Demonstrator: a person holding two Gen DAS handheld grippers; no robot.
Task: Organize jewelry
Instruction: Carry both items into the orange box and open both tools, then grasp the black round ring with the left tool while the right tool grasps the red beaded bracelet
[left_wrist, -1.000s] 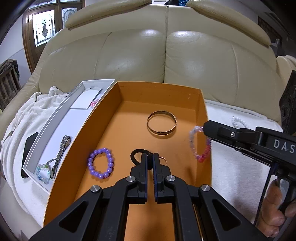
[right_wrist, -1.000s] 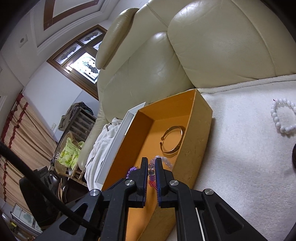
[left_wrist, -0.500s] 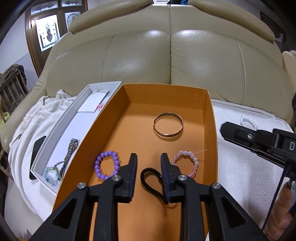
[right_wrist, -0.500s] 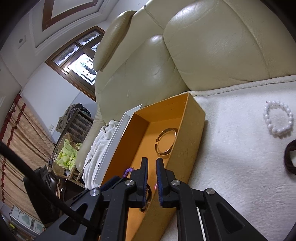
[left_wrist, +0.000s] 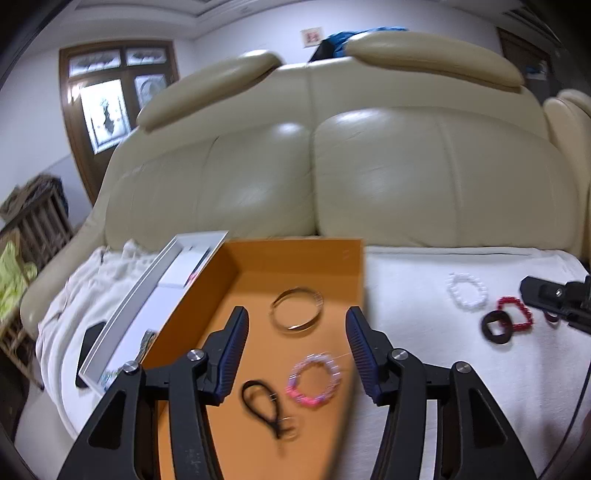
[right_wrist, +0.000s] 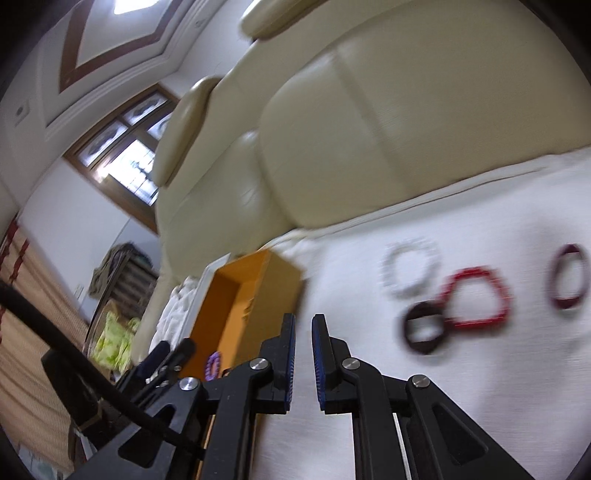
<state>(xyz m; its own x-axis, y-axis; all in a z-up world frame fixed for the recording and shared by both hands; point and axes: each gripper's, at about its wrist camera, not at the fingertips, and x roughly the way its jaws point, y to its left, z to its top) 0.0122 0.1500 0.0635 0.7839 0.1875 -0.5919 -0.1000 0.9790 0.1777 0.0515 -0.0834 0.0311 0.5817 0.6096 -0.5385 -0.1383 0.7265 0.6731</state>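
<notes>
Orange box (left_wrist: 258, 266), on the sofa's white cover (left_wrist: 424, 332): gold bangle (left_wrist: 296, 309), pink bead bracelet (left_wrist: 314, 380), black cord loop (left_wrist: 264, 404), purple bracelet (right_wrist: 213, 363) filed; outstanding to its right, white bead bracelet (left_wrist: 466, 291), red bracelet (left_wrist: 515, 315), black ring (left_wrist: 496, 326), dark-red bangle (right_wrist: 567, 282); left gripper (left_wrist: 295, 350) jaws just opened, empty; right gripper (right_wrist: 303, 362) jaws nearly together, empty.

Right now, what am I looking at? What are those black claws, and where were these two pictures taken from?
There is no robot here. A person holds a hand-held gripper in each hand, and each carries a camera looking along its two fingers.

One picture is from the left gripper. Its jaws have just been opening and hold nothing; below it an orange box contains a bangle, a pink bracelet and a black cord.

The other is from the right gripper, nearly closed and empty, over a white cloth with more bracelets.
</notes>
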